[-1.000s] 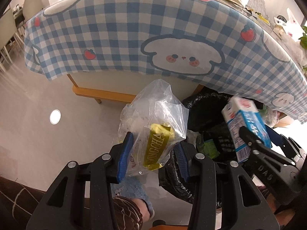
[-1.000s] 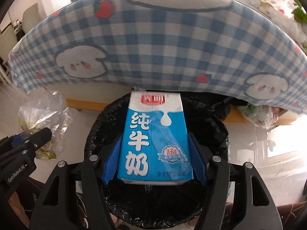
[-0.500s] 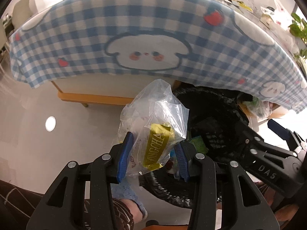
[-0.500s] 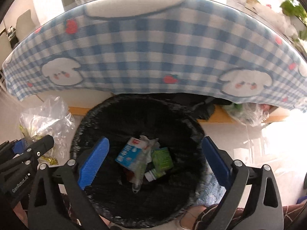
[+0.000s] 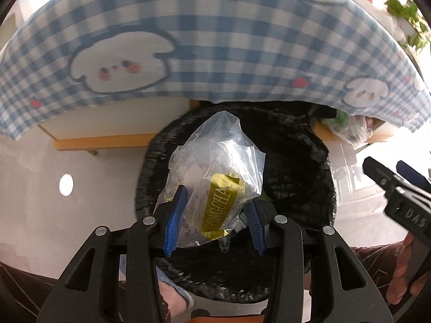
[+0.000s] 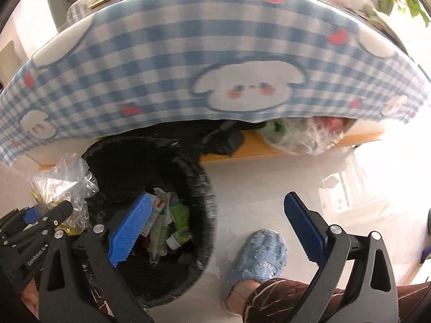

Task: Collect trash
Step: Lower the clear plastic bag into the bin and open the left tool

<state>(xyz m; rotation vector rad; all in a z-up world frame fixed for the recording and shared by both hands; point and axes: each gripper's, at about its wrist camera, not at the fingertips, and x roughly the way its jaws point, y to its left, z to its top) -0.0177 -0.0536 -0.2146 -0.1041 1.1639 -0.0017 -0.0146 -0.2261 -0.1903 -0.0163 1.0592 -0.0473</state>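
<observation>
A: Left gripper [image 5: 214,216]?
B: Jaws clamped on one clear plastic bag [image 5: 215,177] with one yellow wrapper [image 5: 219,206] inside, held over the one black-lined bin [image 5: 304,161].
A: Right gripper [image 6: 215,226]?
B: Jaws wide, holding nothing, right of the bin's mouth.
A: In the bin?
B: Several cartons and wrappers [image 6: 167,223]; exact count unclear. One blue slipper [image 6: 258,255] on the floor just right.

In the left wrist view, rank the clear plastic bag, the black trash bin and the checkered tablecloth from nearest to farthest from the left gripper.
1. The clear plastic bag, clamped between the fingers of the left gripper.
2. The black trash bin, directly beneath and behind the bag.
3. The checkered tablecloth, hanging beyond the bin across the top of the view.
</observation>
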